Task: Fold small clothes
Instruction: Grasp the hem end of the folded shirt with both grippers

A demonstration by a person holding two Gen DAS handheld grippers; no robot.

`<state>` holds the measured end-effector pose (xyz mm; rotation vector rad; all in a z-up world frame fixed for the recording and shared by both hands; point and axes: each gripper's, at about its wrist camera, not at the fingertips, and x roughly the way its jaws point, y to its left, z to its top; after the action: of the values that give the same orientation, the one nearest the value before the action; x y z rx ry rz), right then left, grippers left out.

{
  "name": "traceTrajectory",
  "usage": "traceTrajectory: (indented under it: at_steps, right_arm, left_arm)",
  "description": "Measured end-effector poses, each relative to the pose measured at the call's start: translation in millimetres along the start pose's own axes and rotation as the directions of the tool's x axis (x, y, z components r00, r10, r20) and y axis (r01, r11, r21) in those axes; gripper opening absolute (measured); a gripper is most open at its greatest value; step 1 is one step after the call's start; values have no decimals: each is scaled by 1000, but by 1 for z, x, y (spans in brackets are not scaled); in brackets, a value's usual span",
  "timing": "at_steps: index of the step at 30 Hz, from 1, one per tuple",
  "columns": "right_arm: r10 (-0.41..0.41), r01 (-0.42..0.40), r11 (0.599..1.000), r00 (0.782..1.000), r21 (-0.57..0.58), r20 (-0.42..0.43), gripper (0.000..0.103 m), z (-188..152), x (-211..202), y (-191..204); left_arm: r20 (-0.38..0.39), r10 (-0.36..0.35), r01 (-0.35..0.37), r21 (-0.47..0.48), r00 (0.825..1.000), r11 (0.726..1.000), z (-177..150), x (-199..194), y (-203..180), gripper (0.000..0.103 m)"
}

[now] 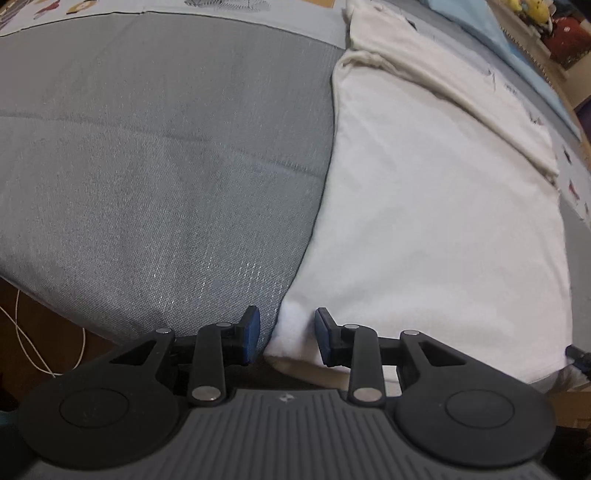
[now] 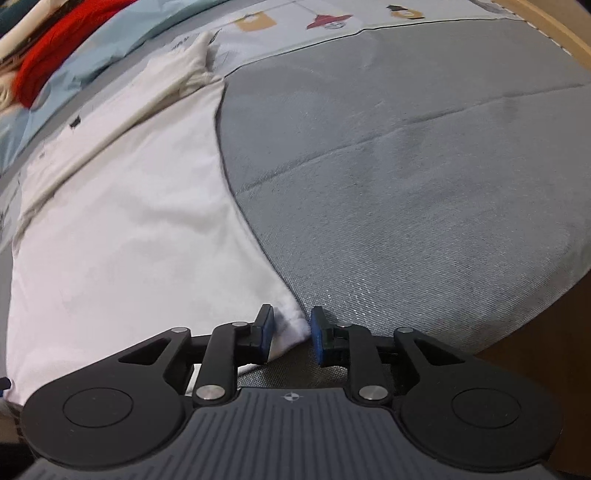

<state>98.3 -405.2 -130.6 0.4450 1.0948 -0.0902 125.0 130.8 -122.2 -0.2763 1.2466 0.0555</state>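
Left gripper (image 1: 286,334): held steeply downward over the near left corner of the garment; the jaws are parted, the white corner is seen in the gap, and no pad is seen pressing on it.
Right gripper (image 2: 291,336): held likewise over the near right corner; the jaws are parted, the corner tip is seen between the blue pads (image 2: 266,334), and no grip is made out.
White garment (image 1: 424,221): laid flat on the grey mat, its near hem at the edge closest to both grippers.
Long axis: run from the near hem straight away toward the far end of the mat, where the narrower end is found.
Look: plain white, smooth across the body, with a folded-over strip along one side and bunched cloth at the far end; small dark marks are seen near that fold.
Grey mat (image 1: 166,166): woven, creased across the middle, left bare beside the garment.
Surroundings: a printed sheet (image 2: 332,22) is seen beyond the mat, and a red cloth (image 2: 48,51) at the far left of the right wrist view.
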Motion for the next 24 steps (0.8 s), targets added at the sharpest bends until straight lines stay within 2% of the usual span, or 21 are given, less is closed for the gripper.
traceTrajectory:
  at_steps: [7,8,9,10,12,17,20,24]
  right_arm:
    - [14,-14,1000,1000,-9,0,25,1,0,-1]
    - [19,-20,1000,1000,-15,-2,23,1,0,0]
    - [19,-20,1000,1000,-15,-2,16,1,0,0]
    - [29,-29,999,1000,-22,-5,12,1,0,0]
    - [50,-51,998,999,-34,-10,9,0,0,3]
    - [90,-89,996,995,-30,44,8,3,-15,3]
    - [56,-56,998,998,-18,17,9,3,-11,-1]
    - [33,-33,999,999,-35,-13,13,1,-5,2]
  left_arm:
    - [6,7,-7,25,1000,1000,-3,3,-4,35]
    - [6,5,-6,33,1000,999,-4,3,-5,31]
    - [6,-2,2,40,1000,999,-4,4,-7,17]
    - [4,-14,14,42,1000,999,-4,4,-8,8]
    - [11,-25,25,39,1000,999,-5,1,-9,7]
    - [41,-48,47,27,998,999,-9,-8,-8,7]
    - [12,-39,39,10,999,999,-9,-3,-6,8]
    - [-1,-22,22,34,1000,999,-9,2,-10,13]
